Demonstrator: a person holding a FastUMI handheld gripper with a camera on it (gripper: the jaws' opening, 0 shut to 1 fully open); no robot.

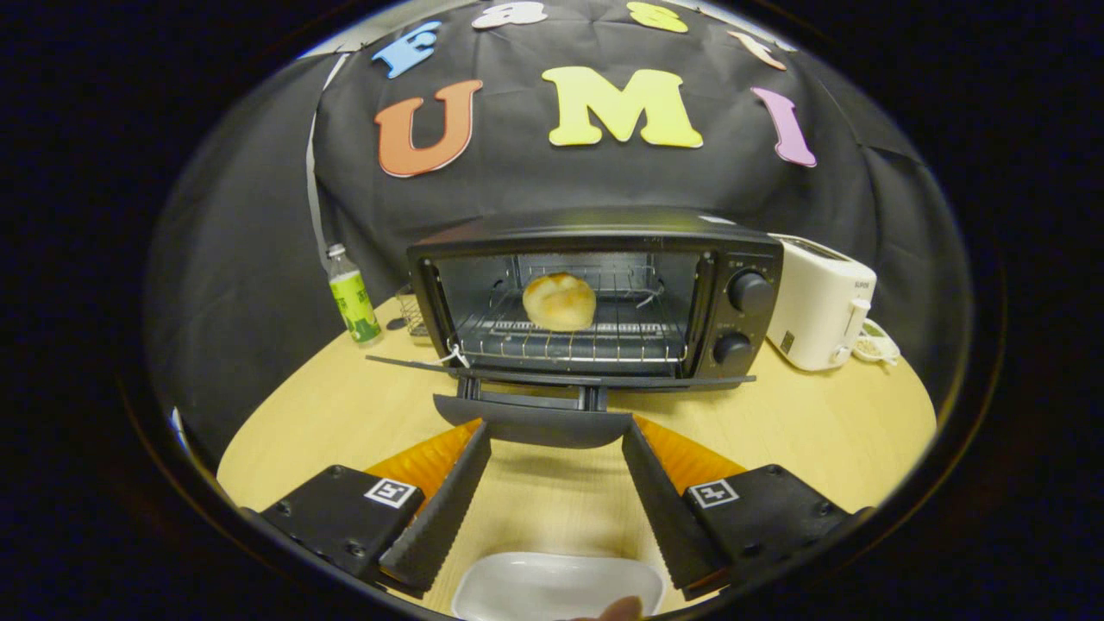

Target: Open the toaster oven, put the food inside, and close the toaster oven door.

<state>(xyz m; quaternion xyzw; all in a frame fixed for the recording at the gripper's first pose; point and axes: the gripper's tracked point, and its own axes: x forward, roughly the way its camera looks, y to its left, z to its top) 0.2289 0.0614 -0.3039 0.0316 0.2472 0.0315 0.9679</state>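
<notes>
Toaster oven (595,293) stood on wooden table (819,423), door (561,378) dropped flat open, handle (533,423) pointing at gripper (556,435). Bread roll (559,301) sat on wire rack (569,338) inside, middle of cavity. Fingers (444,504) spread wide, gripping nothing, tips flanking door handle's ends. White dish (552,585) lay empty on table between fingers, fingertip of a hand (623,609) at its near rim. Bottle (352,297) stood left of oven, white toaster (819,302) right.
</notes>
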